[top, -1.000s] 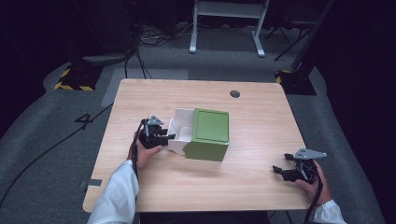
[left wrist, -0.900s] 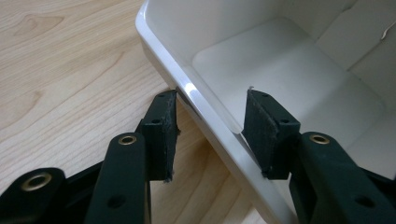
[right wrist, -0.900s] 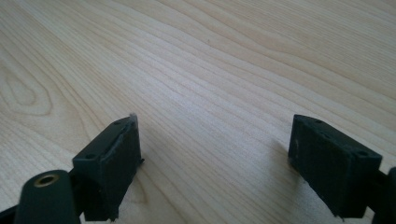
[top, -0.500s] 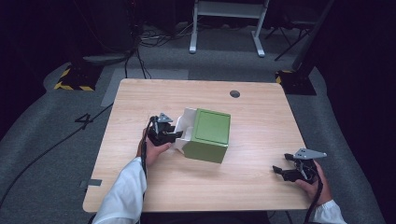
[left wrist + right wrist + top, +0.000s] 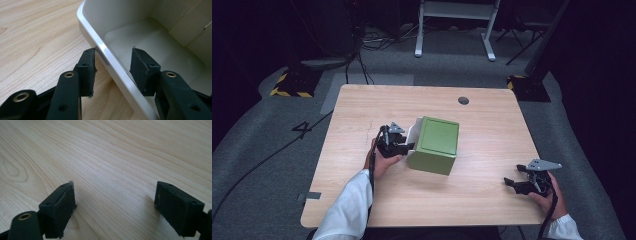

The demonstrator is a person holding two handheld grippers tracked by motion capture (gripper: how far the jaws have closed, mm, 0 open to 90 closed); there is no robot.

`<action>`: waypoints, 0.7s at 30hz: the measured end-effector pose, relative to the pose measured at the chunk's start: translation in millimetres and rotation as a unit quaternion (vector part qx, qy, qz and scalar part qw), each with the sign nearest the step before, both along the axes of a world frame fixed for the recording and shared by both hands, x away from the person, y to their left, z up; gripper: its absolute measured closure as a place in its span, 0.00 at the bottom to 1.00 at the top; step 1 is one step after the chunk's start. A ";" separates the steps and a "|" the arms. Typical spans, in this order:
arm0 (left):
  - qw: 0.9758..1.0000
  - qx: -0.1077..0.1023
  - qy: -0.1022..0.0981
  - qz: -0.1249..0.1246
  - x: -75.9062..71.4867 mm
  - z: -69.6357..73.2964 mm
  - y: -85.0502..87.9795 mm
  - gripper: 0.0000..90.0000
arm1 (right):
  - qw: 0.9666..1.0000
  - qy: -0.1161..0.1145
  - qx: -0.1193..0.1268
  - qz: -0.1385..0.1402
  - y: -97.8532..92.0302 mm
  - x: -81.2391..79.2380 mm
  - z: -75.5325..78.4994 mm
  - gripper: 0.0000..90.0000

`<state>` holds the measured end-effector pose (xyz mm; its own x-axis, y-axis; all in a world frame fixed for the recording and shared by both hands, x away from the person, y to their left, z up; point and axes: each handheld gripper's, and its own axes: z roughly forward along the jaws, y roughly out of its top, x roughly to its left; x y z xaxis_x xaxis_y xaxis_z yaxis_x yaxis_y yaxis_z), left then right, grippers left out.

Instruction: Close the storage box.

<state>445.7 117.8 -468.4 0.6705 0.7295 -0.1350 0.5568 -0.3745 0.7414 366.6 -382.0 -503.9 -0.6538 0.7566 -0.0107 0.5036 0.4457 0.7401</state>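
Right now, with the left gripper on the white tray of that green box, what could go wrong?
The left gripper straddles only the thin rim of the white plastic inner tray; the rim could slip out. The green cardboard sleeve is unheld, so it may slide along. The right gripper rests open, far away, giving no support.

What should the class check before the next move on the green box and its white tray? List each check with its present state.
1. Left gripper straddles the white tray wall, one finger outside, one inside: ok.
2. Fingers closed on that wall: ok, though the inner finger's contact is hard to see.
3. White tray partly out of the green box, on the left gripper's side: ok.
4. Nothing loose in the tray: ok for the part in the left gripper view; the rest cannot tell.
5. Right gripper open over the bare table, well apart from the green box: ok.
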 end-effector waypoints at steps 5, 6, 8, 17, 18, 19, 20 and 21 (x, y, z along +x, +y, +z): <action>1.000 0.005 -0.001 -0.012 -2.4 0.5 -5.4 0.60 | 1.000 0.000 0.000 0.000 0.0 0.0 0.0 0.19; 1.000 0.005 -0.001 -0.014 -2.4 0.5 -5.8 0.60 | 1.000 0.000 0.000 0.000 0.0 0.0 0.0 0.19; 1.000 0.006 -0.002 -0.015 -2.2 0.7 -6.3 0.60 | 1.000 0.000 0.000 0.000 -0.1 0.1 0.0 0.19; 1.000 0.007 0.000 -0.020 -1.6 -0.1 -9.5 0.58 | 1.000 0.000 0.000 0.000 -0.1 0.1 0.0 0.19; 1.000 0.011 -0.001 -0.025 -1.3 0.3 -10.9 0.57 | 1.000 0.000 0.000 0.000 -0.1 0.1 0.0 0.19; 1.000 0.011 -0.001 -0.025 -1.3 0.3 -10.9 0.57 | 1.000 0.000 0.000 0.000 -0.1 0.1 0.0 0.19; 1.000 0.014 -0.002 -0.027 -1.6 0.5 -12.9 0.57 | 1.000 0.000 0.000 0.000 -0.1 0.1 0.0 0.19; 0.999 0.016 -0.003 -0.029 -1.5 0.7 -14.4 0.56 | 1.000 0.000 0.000 0.000 0.0 0.0 0.0 0.19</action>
